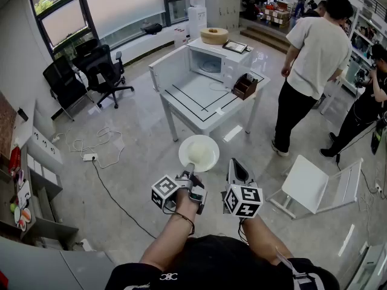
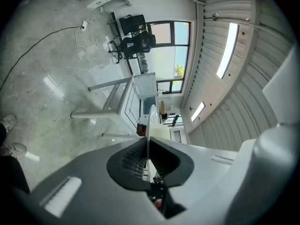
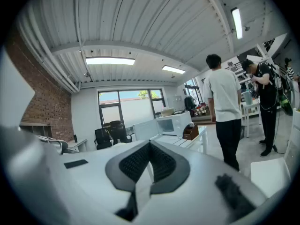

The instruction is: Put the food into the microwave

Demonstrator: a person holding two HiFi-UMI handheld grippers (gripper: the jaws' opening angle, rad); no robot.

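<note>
A white plate with a pale mound of food on it is held out over the floor. My left gripper is shut on its near rim; in the left gripper view the plate shows edge-on between the closed pads of the gripper. My right gripper hangs beside it, shut and empty, and its jaws meet in the right gripper view. The white microwave stands on a white table ahead with its door swung open to the left. It also shows far off as the microwave.
A wooden box sits on the table's right edge. A person in a white shirt stands right of the table, another person farther right. A white folding chair lies on the floor at right. Office chairs and cables are at left.
</note>
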